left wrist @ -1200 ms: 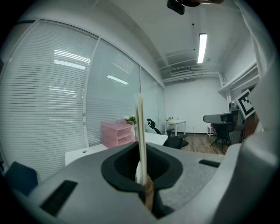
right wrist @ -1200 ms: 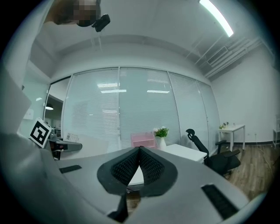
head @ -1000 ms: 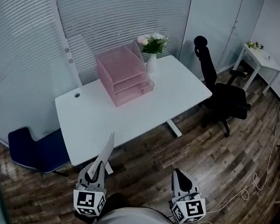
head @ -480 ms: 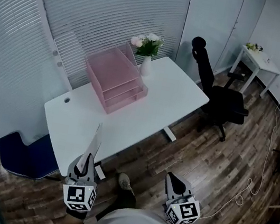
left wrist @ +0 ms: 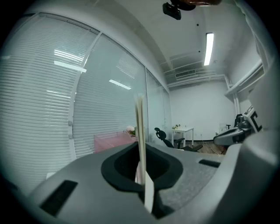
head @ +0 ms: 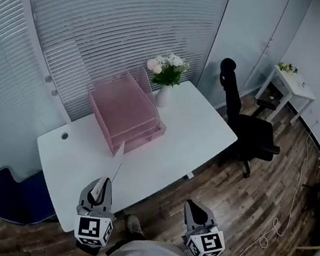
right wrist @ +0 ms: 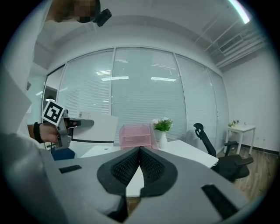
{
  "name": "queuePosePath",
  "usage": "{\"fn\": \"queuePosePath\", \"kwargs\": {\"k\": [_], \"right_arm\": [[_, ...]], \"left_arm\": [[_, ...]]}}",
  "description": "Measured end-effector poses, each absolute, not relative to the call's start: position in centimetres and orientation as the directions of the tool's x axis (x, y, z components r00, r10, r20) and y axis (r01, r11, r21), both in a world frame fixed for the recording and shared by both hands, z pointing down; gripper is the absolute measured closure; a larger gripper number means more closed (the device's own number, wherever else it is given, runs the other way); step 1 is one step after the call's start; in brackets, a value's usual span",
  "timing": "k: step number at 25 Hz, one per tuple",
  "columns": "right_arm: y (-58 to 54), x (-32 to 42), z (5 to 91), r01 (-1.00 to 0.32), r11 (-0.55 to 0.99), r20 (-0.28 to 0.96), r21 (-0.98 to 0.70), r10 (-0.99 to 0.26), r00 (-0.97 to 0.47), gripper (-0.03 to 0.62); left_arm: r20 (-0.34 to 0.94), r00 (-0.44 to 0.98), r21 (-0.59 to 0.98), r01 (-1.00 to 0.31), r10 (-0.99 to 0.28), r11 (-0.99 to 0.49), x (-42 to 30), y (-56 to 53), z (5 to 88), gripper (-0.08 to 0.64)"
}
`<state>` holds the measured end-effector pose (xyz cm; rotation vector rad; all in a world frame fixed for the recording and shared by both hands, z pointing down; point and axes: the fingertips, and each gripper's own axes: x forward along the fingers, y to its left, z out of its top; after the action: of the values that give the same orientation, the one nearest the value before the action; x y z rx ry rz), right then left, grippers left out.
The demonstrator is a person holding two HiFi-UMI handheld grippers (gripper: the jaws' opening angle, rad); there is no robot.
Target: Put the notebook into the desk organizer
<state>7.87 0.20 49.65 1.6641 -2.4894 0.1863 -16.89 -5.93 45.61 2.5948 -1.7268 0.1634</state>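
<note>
A thin white notebook [head: 115, 174] stands edge-on in my left gripper [head: 100, 190], which is shut on its lower edge. It is held in the air in front of the white desk's [head: 184, 128] near edge. In the left gripper view the notebook [left wrist: 140, 131] rises as a narrow strip between the dark pads. The pink tiered desk organizer [head: 124, 113] stands on the desk towards the window blinds, well beyond both grippers. My right gripper [head: 193, 211] hangs over the wooden floor, shut and with nothing in it; its view shows the organizer [right wrist: 136, 136] straight ahead.
A white vase of flowers [head: 166, 77] stands right of the organizer. A black office chair [head: 250, 129] is at the desk's right end, and a blue chair [head: 10, 197] at its left. A small white table [head: 292, 80] is in the far corner. A cable lies on the floor.
The desk and organizer have shifted left and closer in the head view as the person steps towards them. Both grippers keep their hold and posture.
</note>
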Motion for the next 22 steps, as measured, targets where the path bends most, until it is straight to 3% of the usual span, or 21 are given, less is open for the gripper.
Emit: {"fn": "queuePosePath", "kwargs": {"k": [9, 17, 22], "right_arm": [[-5.5, 5.4, 50.6, -0.905, 0.425, 0.219, -0.027, -0.881, -0.420, 0.580], [-9.6, 4.0, 51.4, -0.860, 0.509, 0.198, -0.051, -0.838, -0.508, 0.580], [-12.3, 6.8, 50.8, -0.845, 0.532, 0.188, -0.049, -0.826, -0.531, 0.580]], "left_arm": [[0.067, 0.401, -0.121, -0.906, -0.914, -0.406, -16.4, -13.5, 42.6, 0.543], [0.089, 0.324, -0.327, -0.883, -0.942, -0.335, -15.1, -20.6, 40.5, 0.543], [0.118, 0.223, -0.440, -0.862, -0.968, -0.252, -14.1, -24.6, 40.2, 0.543]]}}
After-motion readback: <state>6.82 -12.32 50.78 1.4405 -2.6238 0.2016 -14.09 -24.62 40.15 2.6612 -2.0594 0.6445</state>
